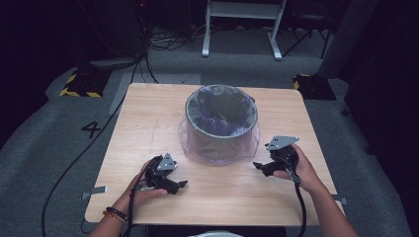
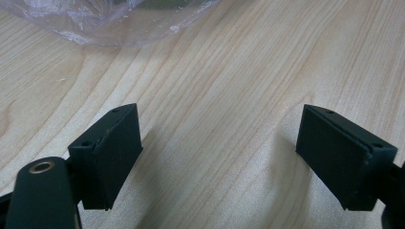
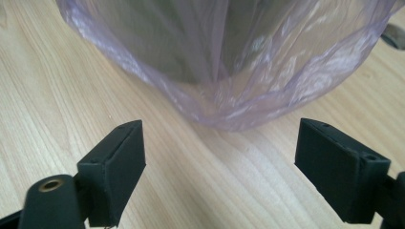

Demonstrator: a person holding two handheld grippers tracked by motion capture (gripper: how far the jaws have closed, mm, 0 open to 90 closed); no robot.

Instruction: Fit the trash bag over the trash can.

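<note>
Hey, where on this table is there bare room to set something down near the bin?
Bare wood lies left of the bin up to the table edge, and along the near edge between the left gripper and right gripper. It is tight where the purple bag spreads around the bin's base.

Translucent lilac bag (image 1: 219, 148) over a grey bin (image 1: 221, 129), pale wood-grain table (image 1: 148, 123), black jaws

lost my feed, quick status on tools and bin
Left tool open, empty. Right tool open, facing bag skirt. Lined bin upright mid-table. Nothing in the way.
</note>
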